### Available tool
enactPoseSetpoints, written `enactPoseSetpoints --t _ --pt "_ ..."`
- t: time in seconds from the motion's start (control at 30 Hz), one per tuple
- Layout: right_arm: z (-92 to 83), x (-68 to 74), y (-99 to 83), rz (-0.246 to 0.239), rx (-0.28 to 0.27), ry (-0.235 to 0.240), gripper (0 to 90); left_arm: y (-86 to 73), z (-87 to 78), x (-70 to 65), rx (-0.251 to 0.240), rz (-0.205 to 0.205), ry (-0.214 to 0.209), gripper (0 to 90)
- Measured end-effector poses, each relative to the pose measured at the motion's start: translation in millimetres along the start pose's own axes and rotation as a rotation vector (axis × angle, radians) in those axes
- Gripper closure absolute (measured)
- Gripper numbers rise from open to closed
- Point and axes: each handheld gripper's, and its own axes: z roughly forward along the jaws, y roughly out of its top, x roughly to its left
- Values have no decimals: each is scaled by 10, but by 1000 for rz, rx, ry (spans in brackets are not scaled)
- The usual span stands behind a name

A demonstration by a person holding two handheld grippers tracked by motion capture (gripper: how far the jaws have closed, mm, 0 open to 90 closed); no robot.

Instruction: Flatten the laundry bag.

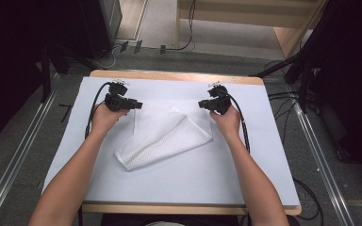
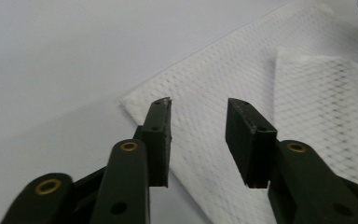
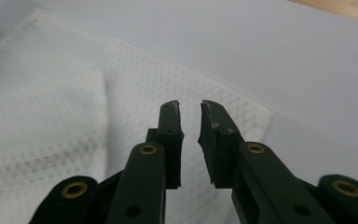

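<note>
left tool: I've got it gaping wide, empty, over the cloth's corner
right tool: narrow gap, gripping nothing
desk: white, no readable writing

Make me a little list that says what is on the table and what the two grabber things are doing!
Table: white-covered top with a wooden edge
Cloth: white waffle-pattern cloth, partly folded, lying flat in the middle
Left hand-held gripper: at the cloth's far left corner, jaws apart, nothing between them
Right hand-held gripper: at the cloth's far right corner, jaws a little apart, nothing between them
Cloth held: no, both pairs of jaws are above it
Likely next: probably grabbing the corners again or letting the fold lie
</note>
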Motion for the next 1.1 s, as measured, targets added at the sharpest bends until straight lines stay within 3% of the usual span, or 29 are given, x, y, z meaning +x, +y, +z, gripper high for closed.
enactPoseSetpoints --t 0.2,0.33,0.43,0.63,0.9,1.1 --pt "-71 246 -53 -47 -24 89 734 -177 -175 -151 -16 12 -2 489" --pt "-54 319 -137 -43 -37 132 727 -335 -270 -229 -21 12 12 472" --pt "3 357 -147 -76 -9 111 722 -444 -318 -257 -53 -14 -3 467" --pt "127 377 -108 -74 5 124 702 -564 -269 -271 0 3 4 463" --pt "301 498 -38 -102 32 128 671 -654 -335 -285 -15 -29 -21 459" --pt "448 570 16 -128 44 124 608 -717 -381 -287 -14 -35 -8 456"
